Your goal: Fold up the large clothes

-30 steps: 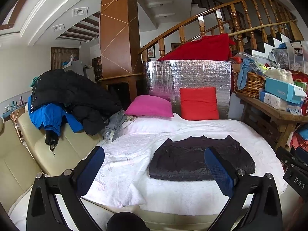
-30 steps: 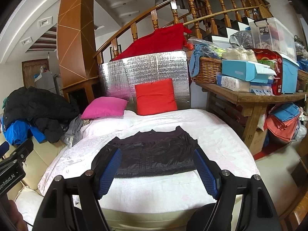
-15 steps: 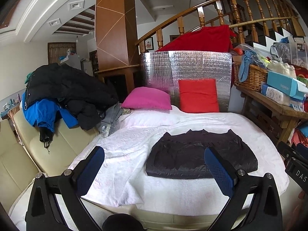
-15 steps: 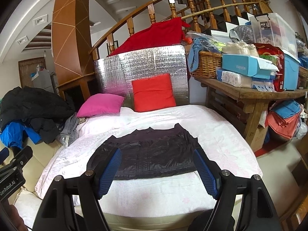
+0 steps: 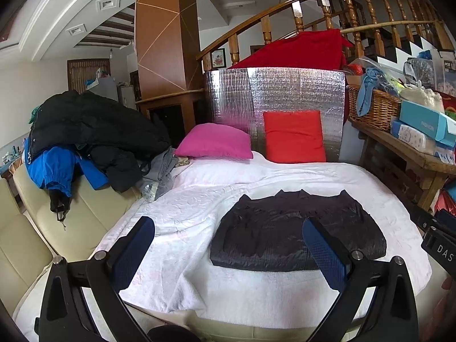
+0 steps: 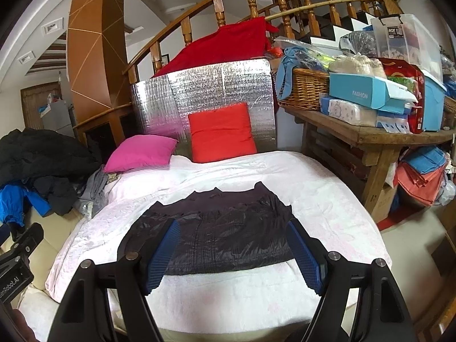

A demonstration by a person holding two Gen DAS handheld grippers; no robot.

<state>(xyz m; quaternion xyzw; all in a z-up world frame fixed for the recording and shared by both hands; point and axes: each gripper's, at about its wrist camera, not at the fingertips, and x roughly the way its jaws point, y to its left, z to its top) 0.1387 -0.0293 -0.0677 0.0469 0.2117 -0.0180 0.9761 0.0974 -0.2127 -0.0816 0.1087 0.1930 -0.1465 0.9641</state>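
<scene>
A dark quilted jacket (image 5: 296,233) (image 6: 222,228) lies folded into a flat rectangle on the white cover (image 5: 228,193) (image 6: 322,188) of the bed. My left gripper (image 5: 228,228) hangs open in front of the bed, short of the jacket's left half, with nothing between its blue pads. My right gripper (image 6: 233,228) is open too, framing the jacket's near edge from above without touching it. A pile of black and blue coats (image 5: 85,136) (image 6: 37,165) sits on the cream sofa at the left.
A pink cushion (image 5: 215,144) and a red cushion (image 5: 293,136) lean on a silver foil panel (image 5: 285,91) at the bed's head. A wooden table (image 6: 379,136) loaded with a wicker basket (image 6: 305,88) and boxes stands right. A stair railing runs behind.
Both grippers have drifted forward toward the bed, so the jacket looks larger and closer. The jaws have kept the same width, and the jacket has not moved.
</scene>
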